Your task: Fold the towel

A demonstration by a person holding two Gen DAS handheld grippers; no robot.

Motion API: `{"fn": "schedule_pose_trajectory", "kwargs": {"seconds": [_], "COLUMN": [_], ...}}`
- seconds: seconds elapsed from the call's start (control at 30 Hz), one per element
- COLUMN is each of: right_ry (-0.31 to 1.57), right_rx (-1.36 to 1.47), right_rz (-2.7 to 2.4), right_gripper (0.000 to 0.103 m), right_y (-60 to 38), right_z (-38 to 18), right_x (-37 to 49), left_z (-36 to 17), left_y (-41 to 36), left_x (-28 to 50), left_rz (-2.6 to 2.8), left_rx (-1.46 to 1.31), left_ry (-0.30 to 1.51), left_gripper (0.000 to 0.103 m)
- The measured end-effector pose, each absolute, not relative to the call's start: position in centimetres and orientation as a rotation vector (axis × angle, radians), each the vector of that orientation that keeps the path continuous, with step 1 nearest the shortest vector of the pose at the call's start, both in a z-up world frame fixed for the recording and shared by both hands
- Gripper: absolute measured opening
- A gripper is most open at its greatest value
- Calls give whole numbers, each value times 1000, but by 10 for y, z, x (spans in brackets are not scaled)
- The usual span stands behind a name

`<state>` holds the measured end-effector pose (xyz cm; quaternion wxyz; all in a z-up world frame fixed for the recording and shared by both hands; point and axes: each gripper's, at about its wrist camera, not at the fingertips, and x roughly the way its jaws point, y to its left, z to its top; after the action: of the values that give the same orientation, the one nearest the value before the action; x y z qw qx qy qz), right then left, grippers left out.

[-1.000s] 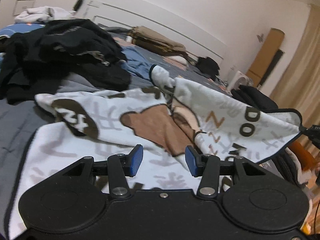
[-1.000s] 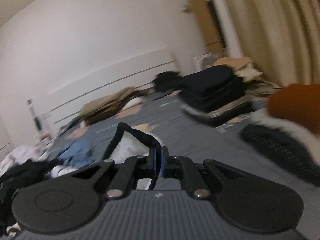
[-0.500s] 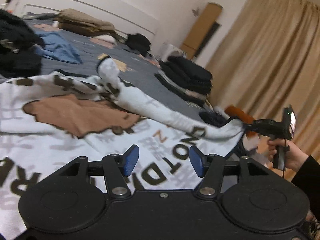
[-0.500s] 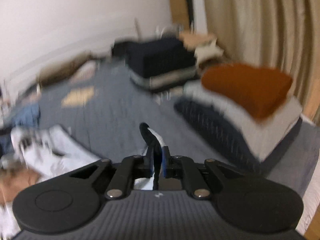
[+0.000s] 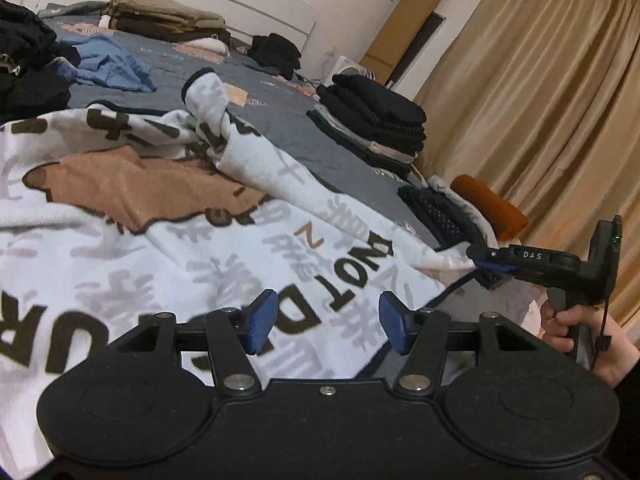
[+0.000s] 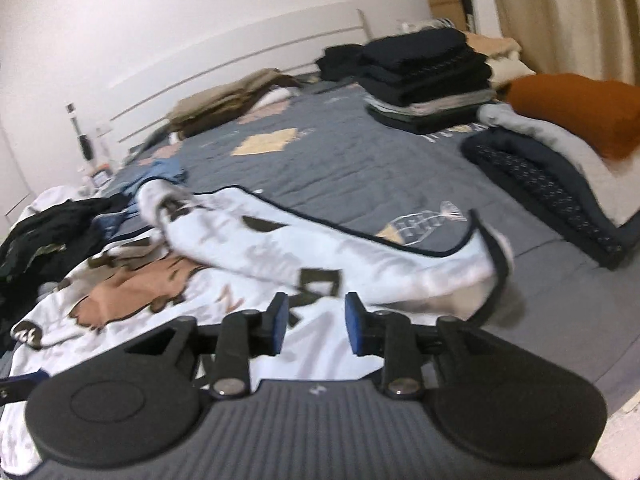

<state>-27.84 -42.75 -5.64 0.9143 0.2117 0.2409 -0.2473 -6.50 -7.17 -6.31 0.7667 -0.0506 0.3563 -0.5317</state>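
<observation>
On the gray bed (image 6: 360, 168) a soft, floppy printed towel (image 5: 168, 216) is spread. It is best taken by its dark-edged corner (image 6: 492, 248). The left gripper (image 5: 324, 322) is held apart and empty; the right gripper (image 6: 314, 322) has just been opened, with nothing between.

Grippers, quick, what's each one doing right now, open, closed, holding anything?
Left gripper: open, empty, above the towel.
Right gripper: open, jaws just been opening, nothing between them; the towel corner lies ahead of it.

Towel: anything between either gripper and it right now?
Nothing visible. The towel lies spread and rumpled on the bed, right under both. The left gripper stands open over its printed part. The right gripper, jaws just opening with nothing between them, sits at its dark-trimmed edge. The clothes stacks sit well off.
</observation>
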Motion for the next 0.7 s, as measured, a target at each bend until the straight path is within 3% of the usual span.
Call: {"fn": "schedule_pose_trajectory", "kwargs": {"seconds": [0.17, 0.7], "right_ry": [459, 664], "right_rx": [527, 627], "right_rz": [-443, -164], "right_gripper": [37, 38], "right_y": [-414, -335], "right_z": [-64, -107], "right_x": [-292, -256], "left_z": [-66, -76], "left_y": [-64, 17], "left_x": [-77, -96], "left_rz": [-1136, -941], "left_rx": [-70, -41], "left_ry": [778, 805], "left_gripper": [56, 56]}}
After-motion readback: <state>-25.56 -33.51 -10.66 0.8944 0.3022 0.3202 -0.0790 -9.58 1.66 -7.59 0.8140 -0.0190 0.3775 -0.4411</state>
